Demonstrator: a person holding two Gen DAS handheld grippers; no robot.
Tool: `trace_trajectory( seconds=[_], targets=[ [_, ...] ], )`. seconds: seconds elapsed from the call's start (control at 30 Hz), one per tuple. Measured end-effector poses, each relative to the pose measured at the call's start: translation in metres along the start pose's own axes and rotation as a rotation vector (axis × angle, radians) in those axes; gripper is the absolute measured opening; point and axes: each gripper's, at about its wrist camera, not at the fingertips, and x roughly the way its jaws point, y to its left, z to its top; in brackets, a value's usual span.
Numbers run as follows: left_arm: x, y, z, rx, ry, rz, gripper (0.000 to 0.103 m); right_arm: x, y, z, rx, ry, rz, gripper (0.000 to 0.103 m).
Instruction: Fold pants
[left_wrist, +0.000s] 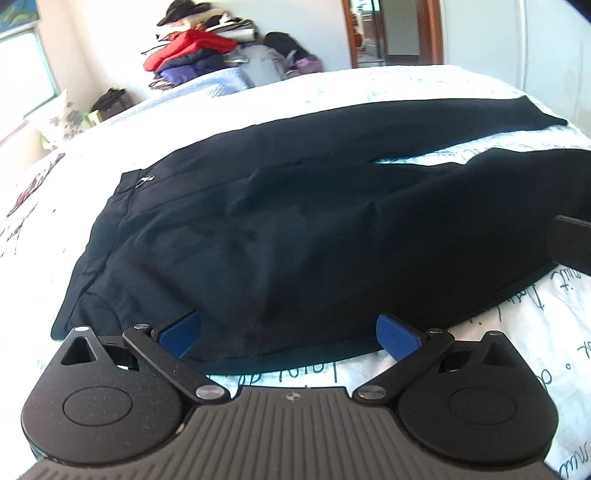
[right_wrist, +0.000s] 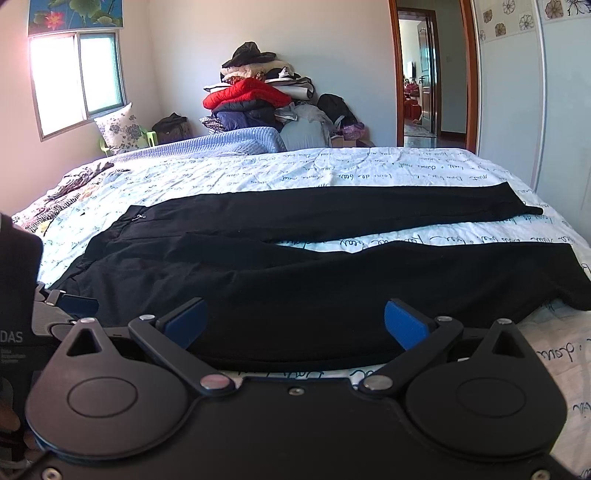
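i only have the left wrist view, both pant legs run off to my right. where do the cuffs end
Observer: Right wrist view shows both cuffs on the bed; the pants stop short of its right edge.
Operator: is the right gripper near the cloth
Observer: The right gripper is open at the near leg's edge, gripping nothing.
Operator: and how does mine look from there
Observer: The left gripper sits at the far left by the waistband end.
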Motion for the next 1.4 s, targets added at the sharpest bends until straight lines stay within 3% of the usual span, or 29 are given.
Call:
trace_trajectory(
  seconds=[0.17,0.47,0.83,1.03,1.13,1.4],
  targets=[
    [0.011,0.013,0.007,-0.048,0.009,-0.071,0.102,0.005,-0.002,0.003,-0.001,0.004,-0.027,0.103],
    [0.036,0.031,0.017,-0.118,0.059,-0.129,0.102,0.028,-0.004,0.024,-0.03,0.029,-0.035,0.103],
    [0.049,0.041,0.027,-0.129,0.049,-0.108,0.102,0.057,0.007,0.036,-0.042,0.055,-0.004,0.103],
    [0.053,0.047,0.032,-0.154,0.061,-0.078,0.102,0.076,0.013,0.039,0.014,0.11,-0.066,0.103],
    [0.044,0.044,0.033,-0.145,0.045,-0.068,0.102,0.077,0.017,0.043,0.031,0.11,-0.095,0.103],
    [0.024,0.031,0.026,-0.138,0.03,-0.067,0.102,0.061,0.017,0.037,0.014,0.123,-0.075,0.103]
  ],
)
